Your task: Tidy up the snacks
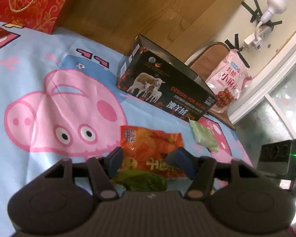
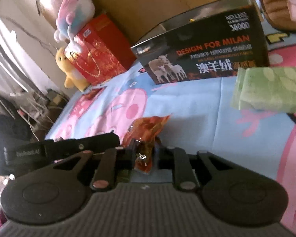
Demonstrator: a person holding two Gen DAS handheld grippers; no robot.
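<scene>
Orange snack packet (image 1: pixel 151 150) lies flat on the blue cartoon-pig sheet (image 1: pixel 29 79), one packet in total, seen in both views. Left gripper (image 1: pixel 148 161) hovers right over its near end, jaws partly open, one blue pad on each side above the packet, not pressing on it; a green leafy print on the packet shows just below the pads. Right gripper (image 2: pixel 145 156) has its jaws closed almost fully on the same orange packet's (image 2: pixel 146 134) near edge, with the crumpled film pinched between the pads; the rest of the packet trails forward onto the sheet (image 2: pixel 187 102). One green tissue pack (image 1: pixel 204 138) sits just beyond the packet, close to the black box; in the right wrist view the tissue pack (image 2: pixel 268 89) is at the right edge, overlapping the lower corner of the box in the picture. One black box (image 1: pixel 165 86) with a sheep print and "DESIGN FOR MILAN" stands on the sheet against the wooden headboard (image 1: pixel 138 9), also in the right view (image 2: pixel 203 51). One pink snack bag (image 1: pixel 229 81) stands upright past the box, off the sheet, leaning by the wall. One red gift bag (image 1: pixel 33 4) with gold rope handles is at the far corner (image 2: pixel 100 49). Two plush toys beside it: one yellow (image 2: pixel 71 69), one pastel (image 2: pixel 75 15) on top of the gift bag. Other gripper's body (image 1: pixel 282 162) shows at the right edge of the left view.
</scene>
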